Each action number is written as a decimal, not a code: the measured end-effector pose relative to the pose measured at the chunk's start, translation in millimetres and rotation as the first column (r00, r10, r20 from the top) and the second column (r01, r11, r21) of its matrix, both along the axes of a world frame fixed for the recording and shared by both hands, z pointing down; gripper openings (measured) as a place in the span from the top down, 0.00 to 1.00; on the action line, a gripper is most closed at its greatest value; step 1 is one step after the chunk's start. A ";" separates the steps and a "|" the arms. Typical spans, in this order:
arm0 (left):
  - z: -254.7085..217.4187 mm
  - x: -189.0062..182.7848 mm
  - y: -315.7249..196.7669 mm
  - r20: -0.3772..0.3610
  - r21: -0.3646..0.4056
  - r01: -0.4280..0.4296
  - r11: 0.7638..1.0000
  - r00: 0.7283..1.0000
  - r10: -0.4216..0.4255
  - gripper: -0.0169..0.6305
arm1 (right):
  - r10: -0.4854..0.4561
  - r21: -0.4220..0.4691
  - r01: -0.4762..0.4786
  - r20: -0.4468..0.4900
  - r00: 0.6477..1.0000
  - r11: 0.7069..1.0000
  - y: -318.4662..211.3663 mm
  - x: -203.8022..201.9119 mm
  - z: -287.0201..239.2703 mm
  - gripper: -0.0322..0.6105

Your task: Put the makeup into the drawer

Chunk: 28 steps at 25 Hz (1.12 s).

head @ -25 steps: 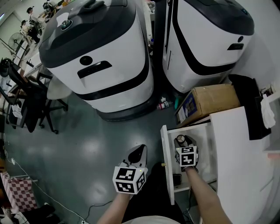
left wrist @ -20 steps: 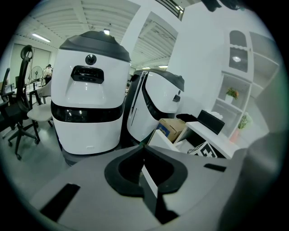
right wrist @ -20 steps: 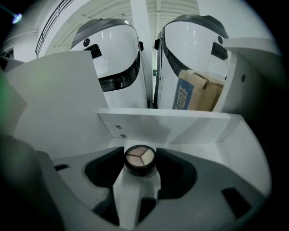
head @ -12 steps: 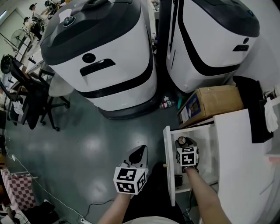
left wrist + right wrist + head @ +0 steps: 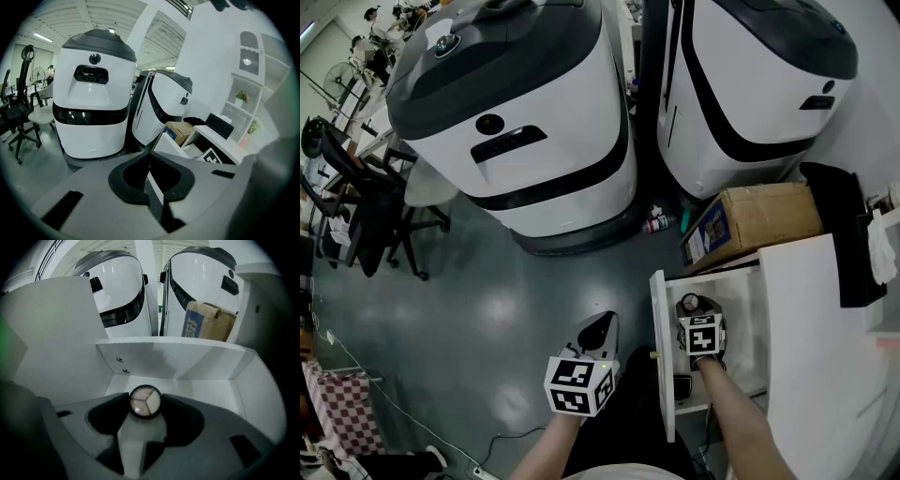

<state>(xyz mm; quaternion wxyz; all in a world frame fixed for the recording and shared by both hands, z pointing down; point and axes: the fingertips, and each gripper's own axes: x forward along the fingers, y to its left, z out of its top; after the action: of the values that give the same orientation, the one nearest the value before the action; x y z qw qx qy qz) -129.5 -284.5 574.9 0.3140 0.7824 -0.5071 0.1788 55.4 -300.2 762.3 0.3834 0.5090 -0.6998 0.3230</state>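
Note:
The makeup is a round black-rimmed compact (image 5: pixel 145 401) with three powder shades. My right gripper (image 5: pixel 146 405) is shut on it, one jaw pressing each side. In the head view the compact (image 5: pixel 688 302) and right gripper (image 5: pixel 692 311) hover inside the open white drawer (image 5: pixel 657 309), near its far end. The drawer's back wall (image 5: pixel 168 357) stands just ahead of the compact. My left gripper (image 5: pixel 600 328) hangs over the dark floor left of the drawer, jaws together and holding nothing; its tips (image 5: pixel 148 152) meet in the left gripper view.
Two big white-and-black machines (image 5: pixel 516 122) (image 5: pixel 750 84) stand beyond the drawer. A cardboard box (image 5: pixel 755 220) sits against the white desk (image 5: pixel 811 319). A dark item (image 5: pixel 680 384) lies at the drawer's near end. Office chairs (image 5: pixel 356 216) are at the far left.
The head view has shifted slightly. Both grippers stay where they were, and the right one still holds the compact inside the drawer.

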 end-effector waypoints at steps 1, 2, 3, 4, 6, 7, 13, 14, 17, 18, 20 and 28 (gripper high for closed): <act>0.1 0.3 0.0 0.000 0.000 -0.001 1.000 1.000 0.001 0.97 | 0.001 0.001 -0.001 0.002 1.000 1.000 -0.3 0.0 0.0 0.60; 0.0 0.5 -0.1 0.000 -0.001 -0.001 1.000 1.000 0.001 0.97 | 0.001 0.002 -0.001 0.003 1.000 1.000 -0.4 0.2 0.2 0.60; -0.2 0.7 -0.4 0.000 -0.001 0.000 1.000 1.000 0.000 0.97 | -0.001 0.002 0.001 0.003 1.000 1.000 -0.5 0.5 0.6 0.60; -0.5 1.0 -0.7 0.000 -0.001 0.000 1.000 1.000 0.000 0.97 | -0.003 0.003 0.003 0.002 1.000 1.000 -0.6 0.8 1.2 0.60; -1.4 2.0 -1.3 0.000 0.001 -0.001 1.000 1.000 0.001 0.97 | -0.005 0.003 0.005 0.003 1.000 1.000 -0.7 1.1 1.7 0.60; -1.6 2.5 -1.3 0.001 0.001 -0.001 1.000 1.000 0.001 0.97 | -0.003 0.003 0.003 0.004 1.000 1.000 -0.8 1.1 1.7 0.60; -3.3 4.6 -1.2 0.002 0.006 -0.007 1.000 1.000 0.007 0.97 | 0.000 0.002 0.000 0.006 1.000 1.000 -0.1 -0.7 1.6 0.60; -4.4 4.7 -1.3 0.002 0.008 -0.007 1.000 1.000 0.007 0.97 | -0.006 0.005 0.006 0.010 1.000 1.000 -0.4 -1.3 1.6 0.60; -6.3 4.3 -0.8 0.004 0.014 -0.007 1.000 1.000 0.007 0.97 | -0.008 0.021 0.008 0.027 1.000 1.000 -2.6 -1.4 -2.4 0.60; -6.7 3.9 -0.6 0.005 0.015 -0.007 1.000 1.000 0.006 0.97 | -0.007 0.029 0.006 0.032 0.999 1.000 -3.6 -1.6 -4.8 0.60; -7.3 3.5 -0.2 0.005 0.017 -0.006 1.000 1.000 0.006 0.97 | -0.005 0.043 0.003 0.041 0.999 0.999 -5.1 -2.8 -9.7 0.60; -11.8 10.6 4.0 -0.004 0.028 -0.022 0.999 1.000 0.022 0.97 | 0.040 0.110 -0.051 0.099 0.994 0.993 -1.4 -1.6 -45.4 0.60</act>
<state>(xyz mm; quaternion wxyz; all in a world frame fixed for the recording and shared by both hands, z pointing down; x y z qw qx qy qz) -118.8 -280.5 563.1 0.3022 0.7926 -0.5004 0.1733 53.8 -301.5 717.0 0.3124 0.5292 -0.7229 0.3159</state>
